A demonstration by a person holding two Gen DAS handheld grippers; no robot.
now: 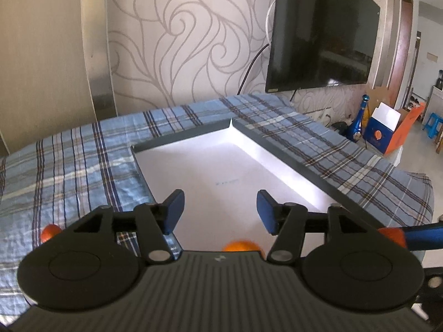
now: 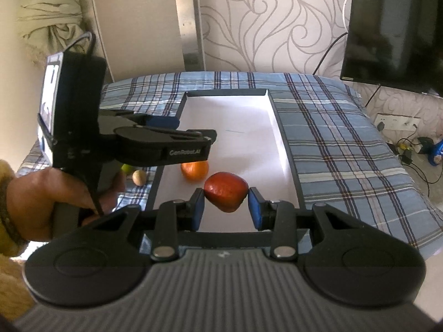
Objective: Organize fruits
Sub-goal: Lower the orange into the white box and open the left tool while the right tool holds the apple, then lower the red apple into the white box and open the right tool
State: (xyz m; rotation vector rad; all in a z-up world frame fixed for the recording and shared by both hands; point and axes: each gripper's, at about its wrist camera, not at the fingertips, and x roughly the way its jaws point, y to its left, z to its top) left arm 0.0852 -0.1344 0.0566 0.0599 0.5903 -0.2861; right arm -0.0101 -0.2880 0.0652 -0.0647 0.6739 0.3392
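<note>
On the left of the right wrist view a bunched cream curtain (image 2: 47, 8) hangs beside a pale wall panel, and the person's left hand (image 2: 55, 196) grips the handle of the black left gripper (image 2: 177, 127), which reaches over the tray's left edge. In its own view the left gripper (image 1: 220, 211) has its blue pads spread wide with nothing between them. Below it on the cloth lie a small green fruit (image 2: 128, 168) and a small tan round fruit (image 2: 139, 177), just outside the shallow white tray with a dark rim (image 2: 238, 116). The tray rests on a blue plaid tablecloth (image 2: 332, 138) covering the table. Inside the tray, near its front left, sits a round orange fruit (image 2: 194, 170); just beside it the red apple (image 2: 226, 192) is clamped between the blue pads of the right gripper (image 2: 226, 207). Swirl-patterned beige wallpaper (image 2: 271, 27) fills the back wall, and a black flat-screen television (image 2: 396, 30) hangs at the right. Beneath it a wall socket (image 2: 396, 121) and tangled cables (image 2: 412, 155) sit near the floor.
</note>
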